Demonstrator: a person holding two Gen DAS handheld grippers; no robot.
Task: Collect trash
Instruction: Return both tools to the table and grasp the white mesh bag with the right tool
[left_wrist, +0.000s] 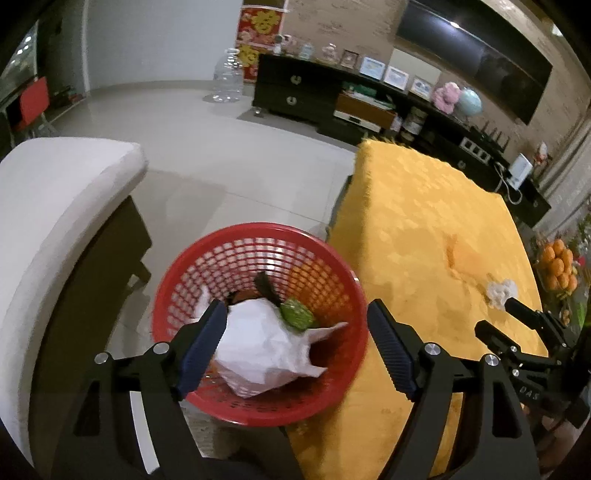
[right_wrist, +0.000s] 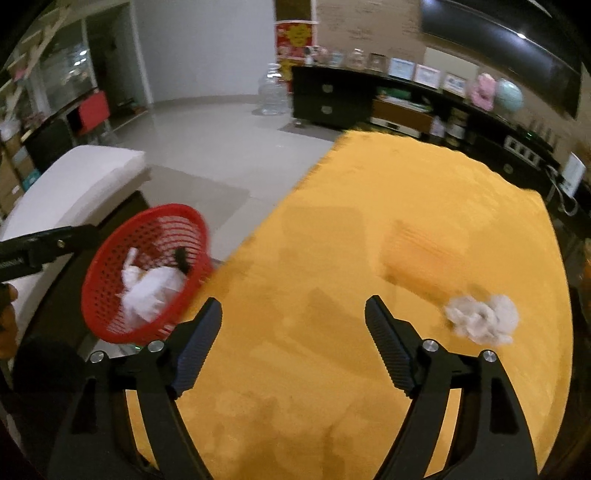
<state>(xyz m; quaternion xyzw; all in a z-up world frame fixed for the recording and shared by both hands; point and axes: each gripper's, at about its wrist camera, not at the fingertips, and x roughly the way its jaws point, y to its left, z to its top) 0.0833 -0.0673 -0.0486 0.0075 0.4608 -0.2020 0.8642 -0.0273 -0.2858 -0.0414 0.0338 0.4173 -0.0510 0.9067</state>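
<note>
A red mesh basket (left_wrist: 207, 273) stands on the floor beside the table and holds crumpled white paper (left_wrist: 258, 350), a green scrap (left_wrist: 297, 314) and a dark bit. My left gripper (left_wrist: 297, 306) hangs open above the basket with nothing pinched between its fingers. On the yellow tablecloth (right_wrist: 332, 236) lies a crumpled whitish tissue (right_wrist: 482, 319), also seen as the tissue (left_wrist: 500, 291) in the left wrist view. My right gripper (right_wrist: 293, 302) is open over bare cloth, left of the tissue. The red basket (right_wrist: 107, 266) shows blurred at left, and the right gripper (left_wrist: 495, 315) shows near the tissue.
A white cushioned seat (left_wrist: 55, 206) stands left of the basket. A dark cabinet (left_wrist: 295, 92) with frames and ornaments lines the far wall, and a big clear water bottle (left_wrist: 227, 77) stands on the tiled floor. A pile of oranges (left_wrist: 557, 267) sits beyond the table's right edge.
</note>
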